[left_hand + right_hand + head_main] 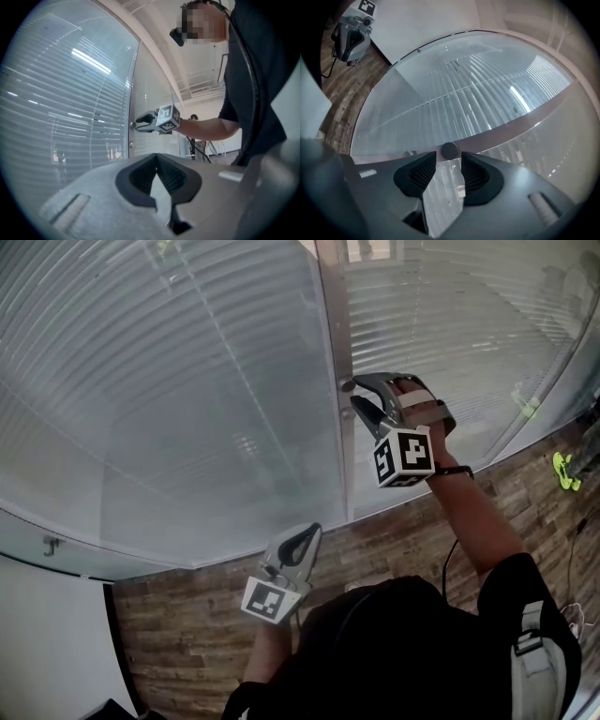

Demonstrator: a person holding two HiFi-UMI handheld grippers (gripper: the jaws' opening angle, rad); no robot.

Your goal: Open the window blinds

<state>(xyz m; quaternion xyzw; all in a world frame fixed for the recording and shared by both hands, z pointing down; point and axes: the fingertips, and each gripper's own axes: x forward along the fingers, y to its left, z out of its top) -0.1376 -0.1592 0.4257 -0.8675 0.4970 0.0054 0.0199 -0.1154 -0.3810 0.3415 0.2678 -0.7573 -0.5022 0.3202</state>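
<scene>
Blinds (187, 399) of thin horizontal slats hang lowered behind the glass of a tall window and cover both panes seen from the head view. A pale upright frame bar (336, 324) divides the two panes. On it sits a small round knob (449, 150).

The right tool (355, 391) is held up level at that bar. Its jaws stand apart and released. In the right gripper view the knob sits just ahead of the two tips, in line with the gap between them, and neither pad touches it. The person's right hand (424, 413) grips the tool's handle, with the marker cube just below.

The left tool (310, 532) hangs lower and nearer the body, beside the bottom edge of the glass. Its jaws are clenched tip to tip with nothing between them, as the left gripper view shows.

Below the window runs a wood-plank floor (187, 643), and a white wall (47, 634) meets it at the left.
</scene>
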